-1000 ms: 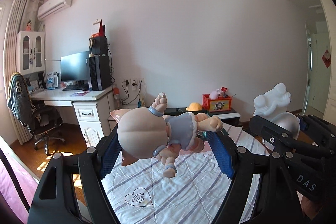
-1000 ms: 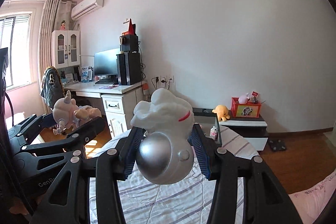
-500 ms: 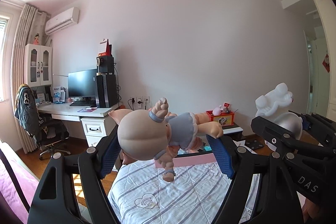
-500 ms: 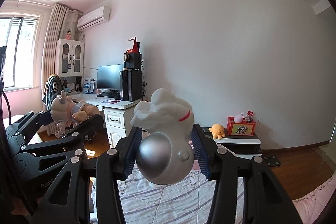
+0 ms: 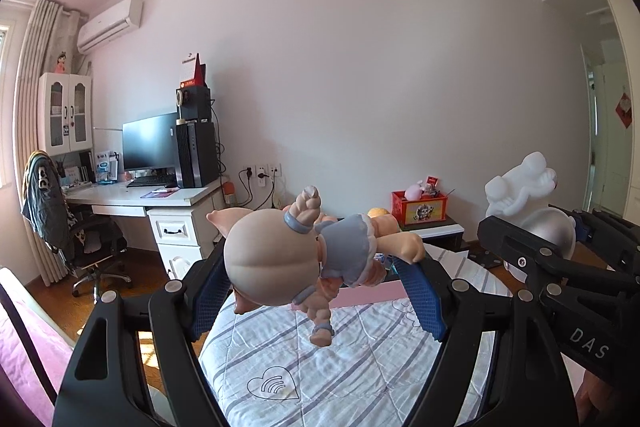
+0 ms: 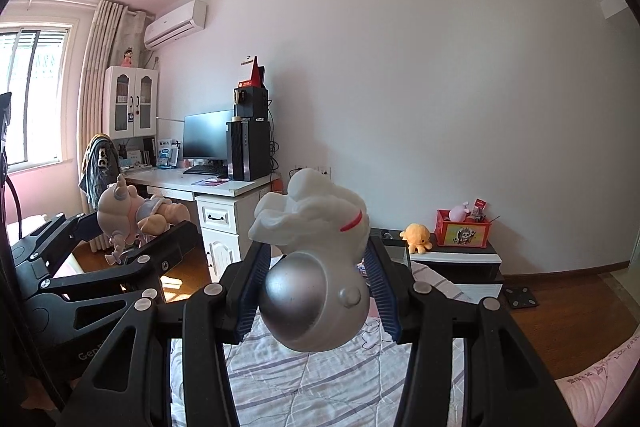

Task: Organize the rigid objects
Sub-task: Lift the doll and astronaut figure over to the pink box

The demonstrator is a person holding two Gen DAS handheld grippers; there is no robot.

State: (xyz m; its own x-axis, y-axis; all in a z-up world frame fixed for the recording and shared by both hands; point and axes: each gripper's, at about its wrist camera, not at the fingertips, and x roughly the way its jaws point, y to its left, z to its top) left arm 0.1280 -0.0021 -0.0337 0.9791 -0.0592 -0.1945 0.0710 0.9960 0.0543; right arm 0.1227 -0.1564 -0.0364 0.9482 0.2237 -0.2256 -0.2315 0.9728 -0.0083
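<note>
The doll (image 5: 280, 259) has a tan head, pinkish skin, a grey-blue dress with a white frill and grey-blue bands on its braids, while the astronaut figure (image 6: 316, 267) is white with a shiny silver helmet and one little red stripe. Both sit between blue textured pads (image 5: 422, 297) on black grippers. The bedspread (image 5: 340, 367) is white with grey-purple stripes and a heart outline, plus there's a red toy box (image 6: 464, 233) and an orange plush octopus (image 6: 416, 237).

Legible markings are few. The letters "DAS" stand in white on the black body of the right claw (image 5: 532, 227), low on its frame. On the left claw (image 6: 132, 227) a partial "Gen" shows, cut off by an overlapping arm. Other labels are unreadable.
</note>
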